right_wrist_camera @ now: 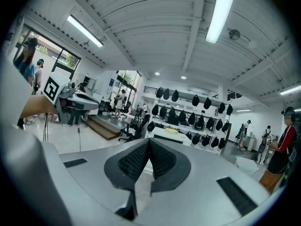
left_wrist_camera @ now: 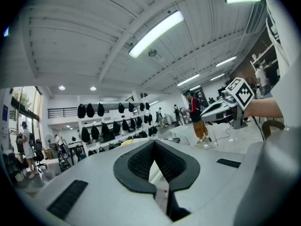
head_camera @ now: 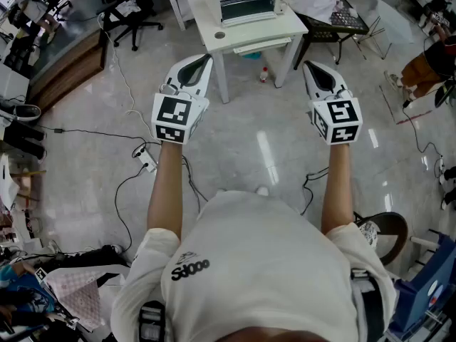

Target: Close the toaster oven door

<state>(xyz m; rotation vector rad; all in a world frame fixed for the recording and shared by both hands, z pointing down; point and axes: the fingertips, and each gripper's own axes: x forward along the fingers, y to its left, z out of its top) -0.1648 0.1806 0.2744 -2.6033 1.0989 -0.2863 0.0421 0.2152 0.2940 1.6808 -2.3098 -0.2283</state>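
The white toaster oven (head_camera: 246, 1) stands on a small white table (head_camera: 214, 21) at the top of the head view. Its glass door faces me and looks upright against the front. My left gripper (head_camera: 203, 60) and right gripper (head_camera: 308, 67) are held side by side above the floor, well short of the table and pointing toward it. Both are shut with nothing between the pads. In the left gripper view the pads (left_wrist_camera: 141, 161) meet at the tips, and the right gripper (left_wrist_camera: 225, 108) shows off to the side. The right gripper view shows its pads (right_wrist_camera: 164, 160) meeting too.
A small bottle (head_camera: 264, 75) stands on the floor under the table. Cables and a power strip (head_camera: 146, 161) lie on the glossy floor to my left. A black office chair (head_camera: 135, 13) is at the back left, a cluttered dark table (head_camera: 342, 16) at the back right.
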